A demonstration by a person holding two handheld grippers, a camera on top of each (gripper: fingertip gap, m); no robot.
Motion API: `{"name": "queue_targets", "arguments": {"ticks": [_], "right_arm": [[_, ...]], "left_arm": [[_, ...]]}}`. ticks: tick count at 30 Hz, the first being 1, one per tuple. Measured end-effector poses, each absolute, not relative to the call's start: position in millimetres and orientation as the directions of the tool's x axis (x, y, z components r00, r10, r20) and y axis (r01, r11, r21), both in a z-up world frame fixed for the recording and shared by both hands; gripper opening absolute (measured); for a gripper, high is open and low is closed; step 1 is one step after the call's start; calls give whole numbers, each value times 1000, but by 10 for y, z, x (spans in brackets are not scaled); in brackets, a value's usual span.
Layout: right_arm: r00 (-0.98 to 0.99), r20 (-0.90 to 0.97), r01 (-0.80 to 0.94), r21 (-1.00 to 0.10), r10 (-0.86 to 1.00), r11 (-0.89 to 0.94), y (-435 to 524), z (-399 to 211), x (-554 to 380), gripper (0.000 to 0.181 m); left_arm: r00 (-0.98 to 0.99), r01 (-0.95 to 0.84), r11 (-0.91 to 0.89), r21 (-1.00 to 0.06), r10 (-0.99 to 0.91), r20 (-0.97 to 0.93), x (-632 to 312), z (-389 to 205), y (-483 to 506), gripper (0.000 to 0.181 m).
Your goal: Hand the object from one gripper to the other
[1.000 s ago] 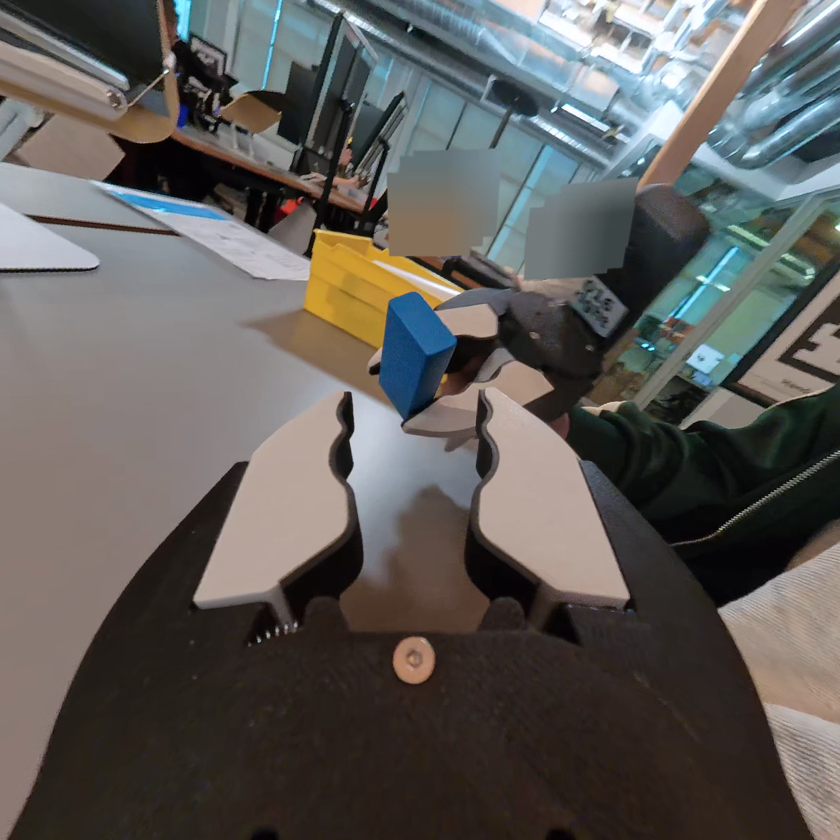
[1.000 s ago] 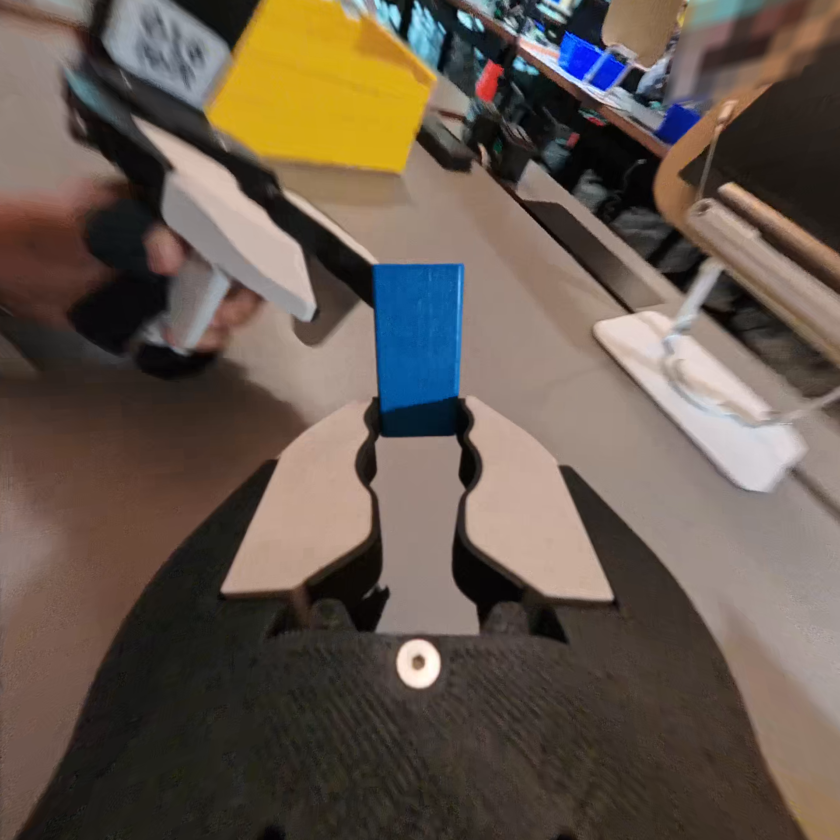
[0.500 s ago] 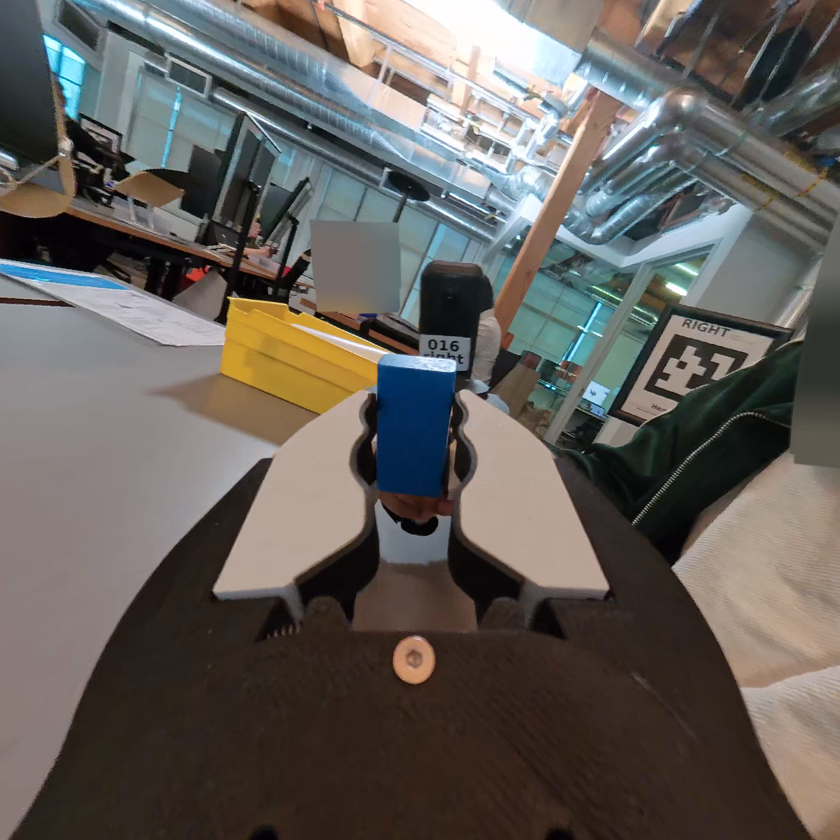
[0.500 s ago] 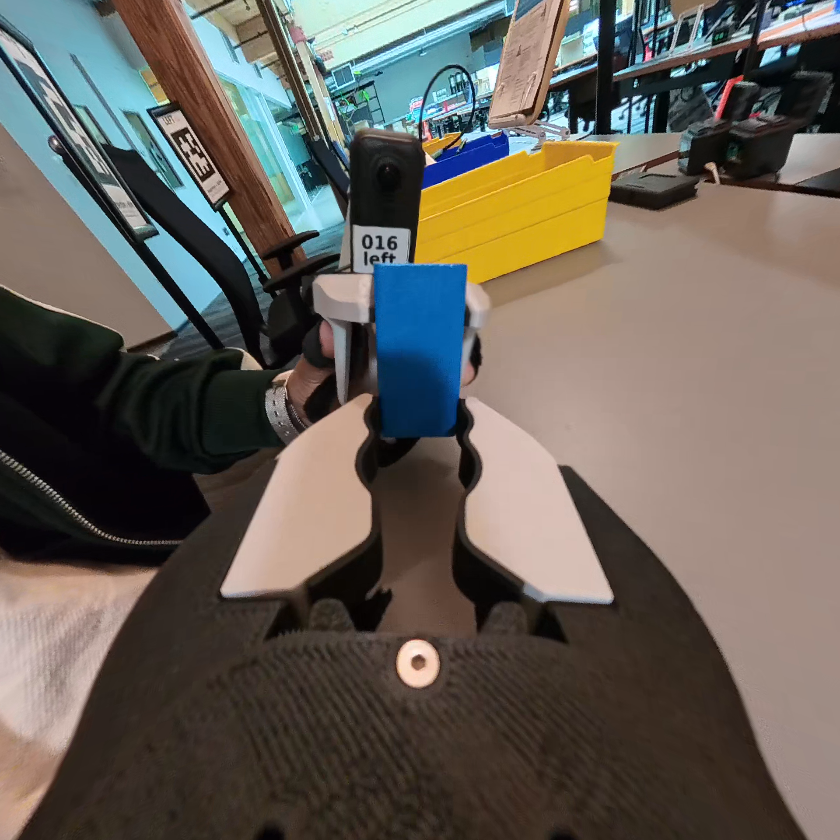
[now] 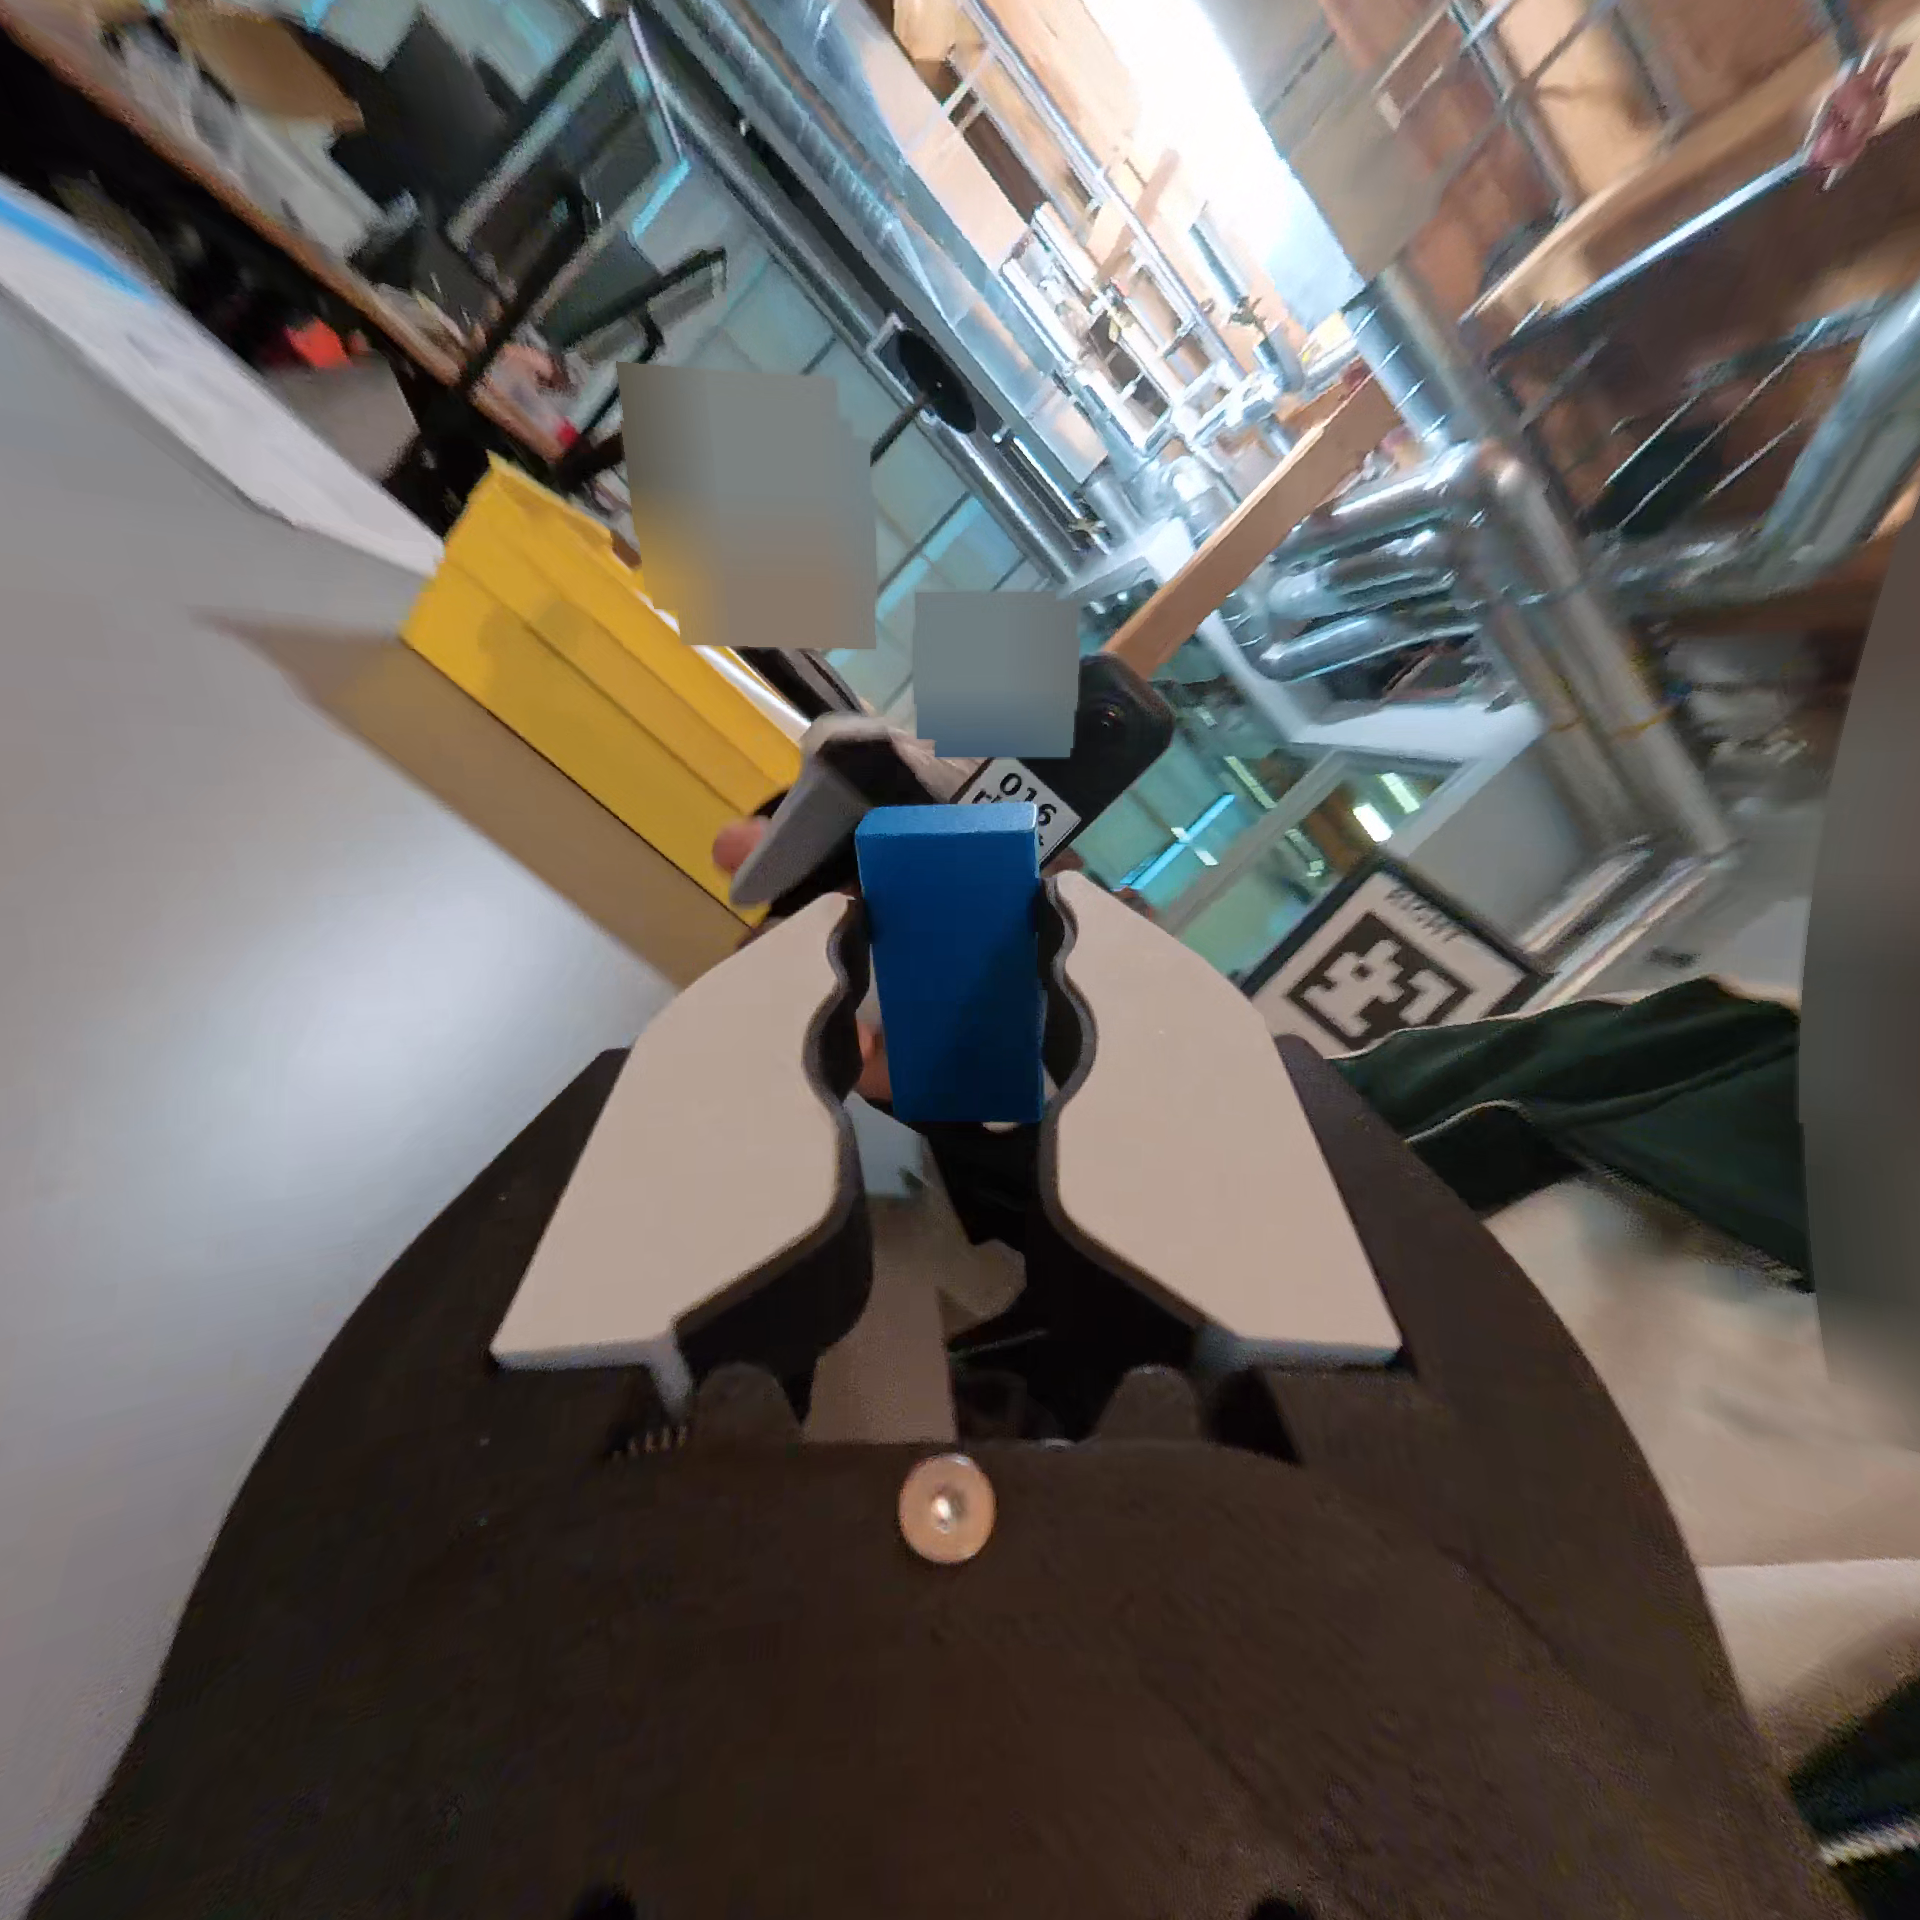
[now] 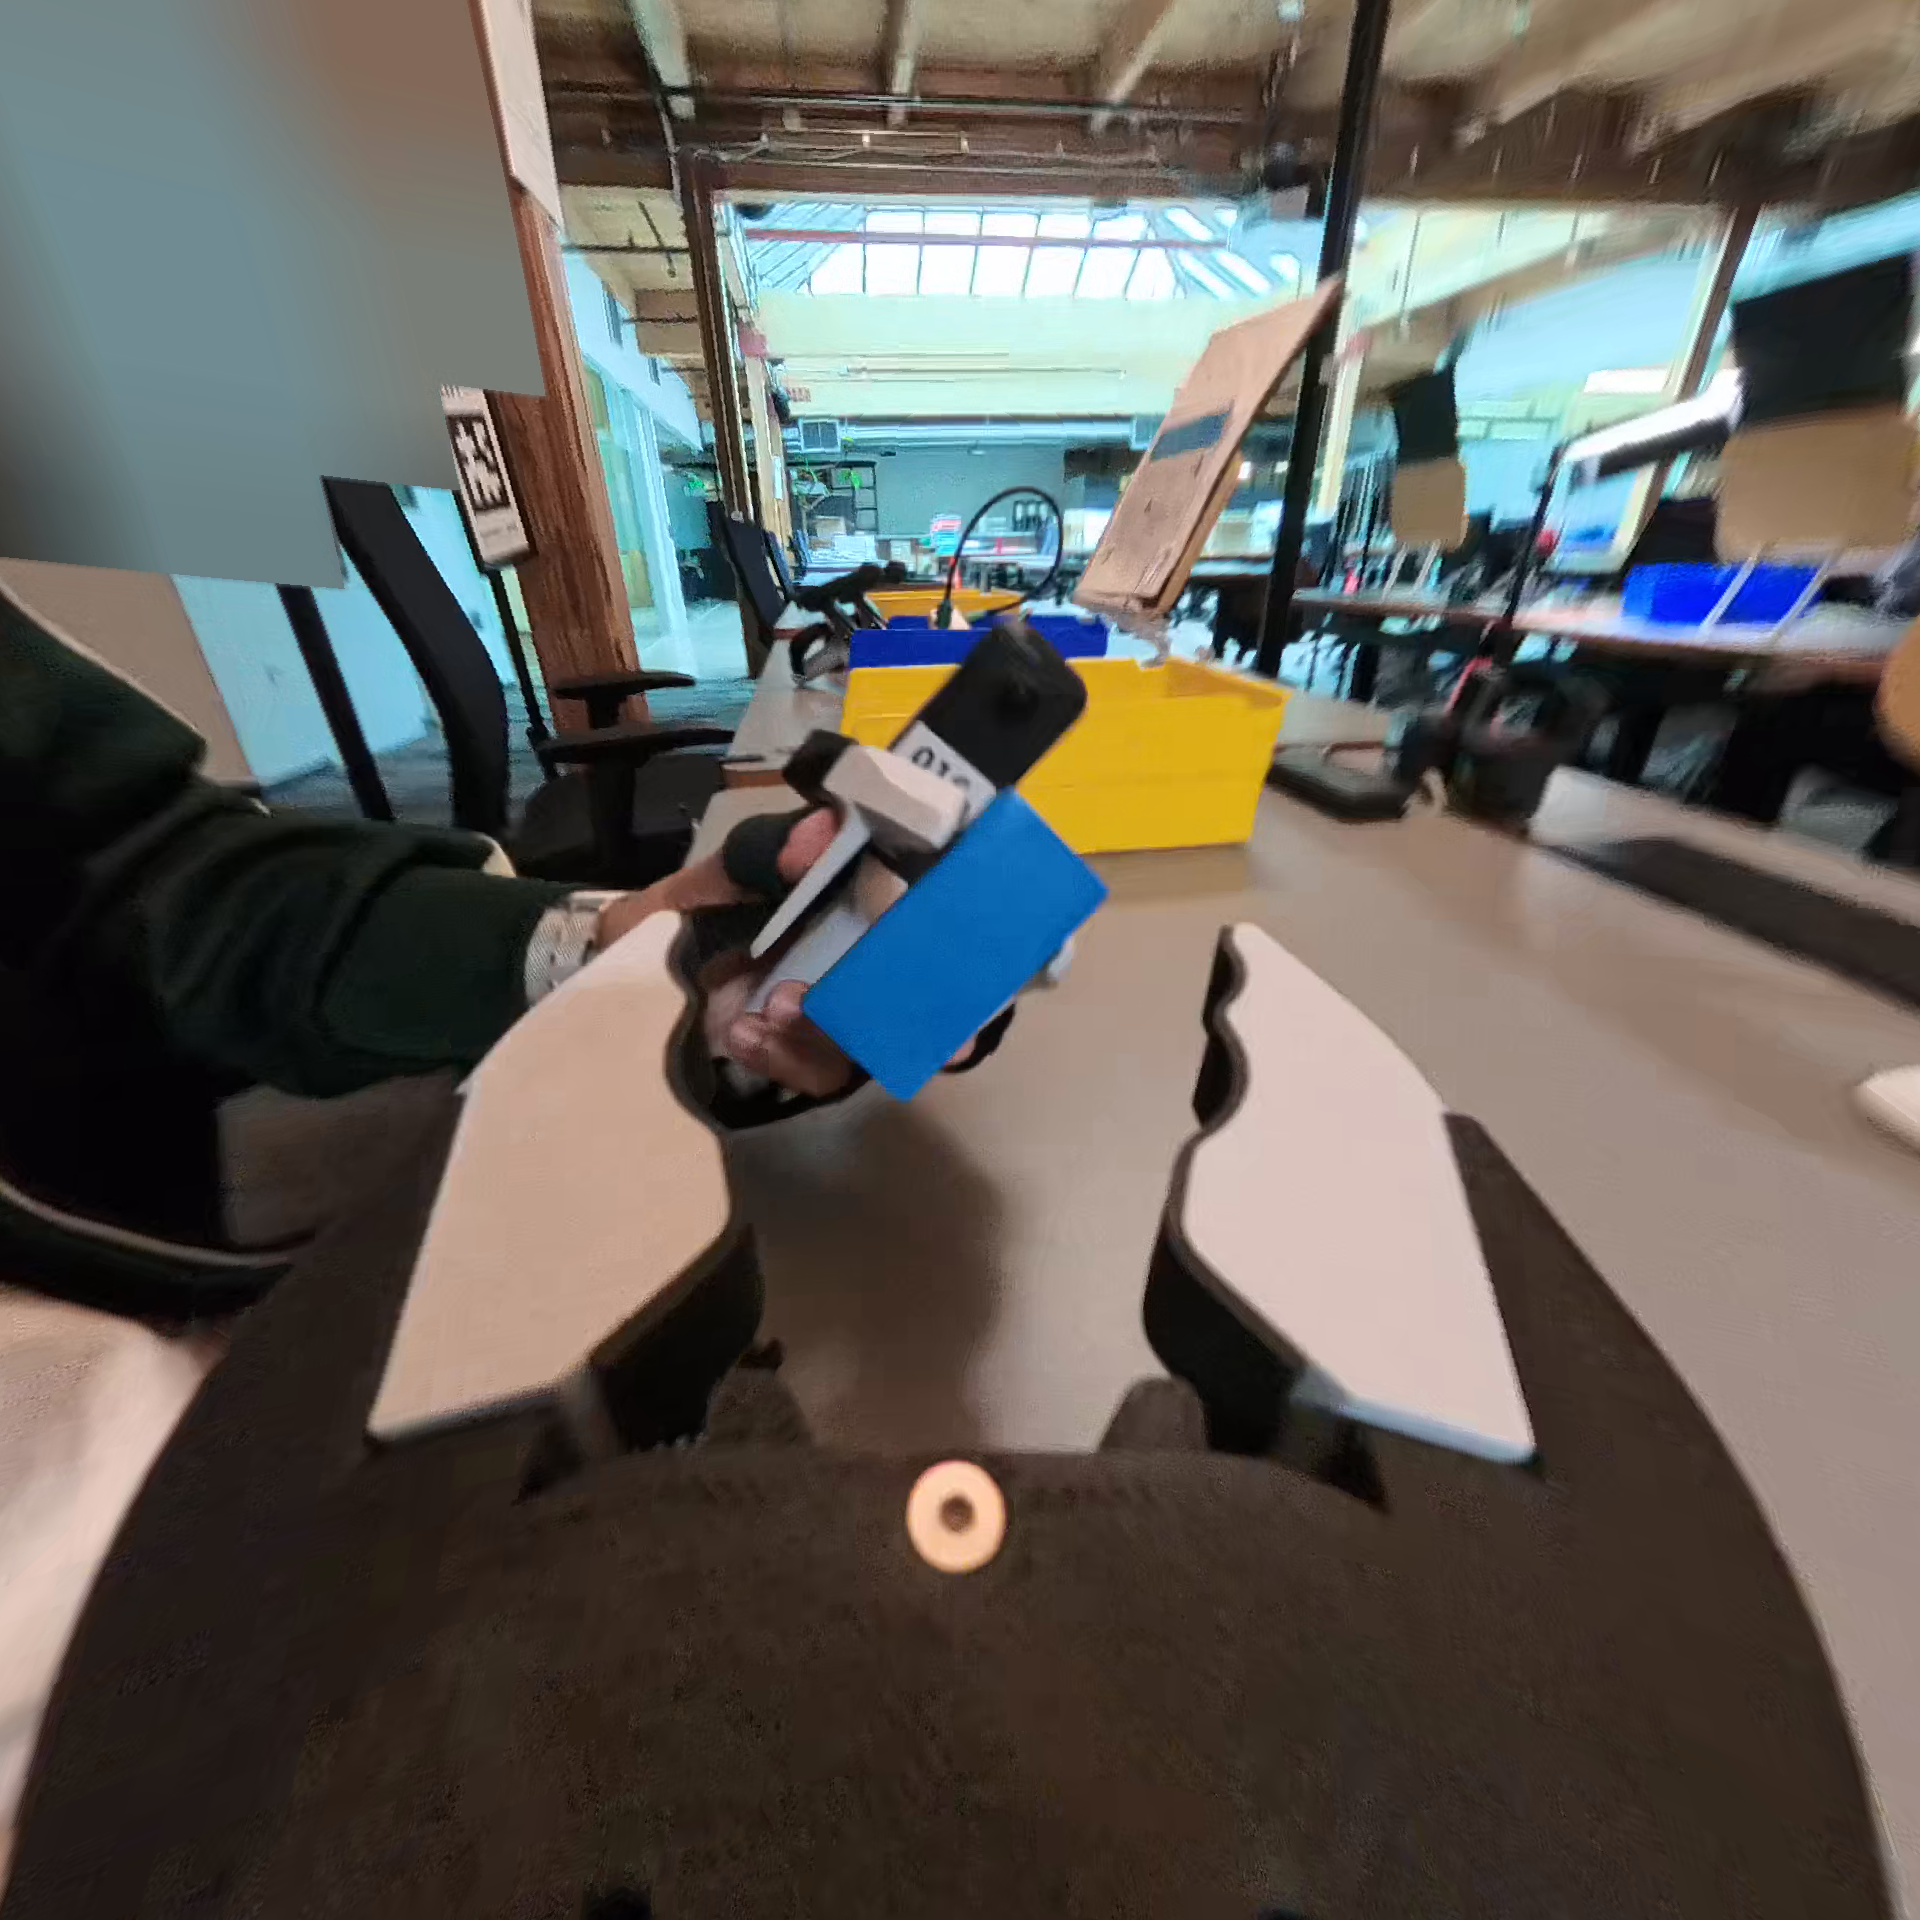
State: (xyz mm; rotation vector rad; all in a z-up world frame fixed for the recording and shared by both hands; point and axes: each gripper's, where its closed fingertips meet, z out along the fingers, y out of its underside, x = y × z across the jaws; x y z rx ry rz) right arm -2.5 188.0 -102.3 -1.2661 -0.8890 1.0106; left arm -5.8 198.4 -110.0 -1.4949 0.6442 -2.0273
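Note:
The blue rectangular block [image 5: 951, 966] stands gripped between the grey fingers of my left gripper [image 5: 951, 906], which is shut on it in mid-air. In the right wrist view the same block [image 6: 956, 945] is tilted in the left gripper [image 6: 894, 821], held by a hand in a dark green sleeve. My right gripper [image 6: 951, 930] is open wide and empty, with its fingers [image 6: 582, 1174] on either side of the block and apart from it. The right gripper [image 5: 821, 821] shows just behind the block in the left wrist view.
A yellow bin [image 6: 1143, 758] stands on the grey table [image 6: 1403, 935] beyond the grippers, and it also shows in the left wrist view [image 5: 582, 686]. Blue bins [image 6: 935, 639], an office chair [image 6: 468, 707] and other desks lie farther back. Left and right tips are no more than a few centimetres apart.
My right gripper has opened and let go of the blue block. My left gripper now holds it alone and has tilted. The right gripper has drawn back a little.

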Motion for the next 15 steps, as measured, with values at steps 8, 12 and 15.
{"name": "queue_targets", "arguments": {"ticks": [8,12,15], "right_arm": [[260,261,201,-956,930,212,1728,-1287,-62,82],[228,304,266,-933,925,241,1680,-1357,-125,76],[228,367,342,-897,902,279,1696,-1448,-136,70]], "left_arm": [[-338,-113,-892,-438,-380,861,96,-1295,1766,34],[-332,-142,-900,-413,-349,876,123,-1326,1734,35],[-339,-153,-901,-406,-338,878,137,-1325,1711,35]]}}
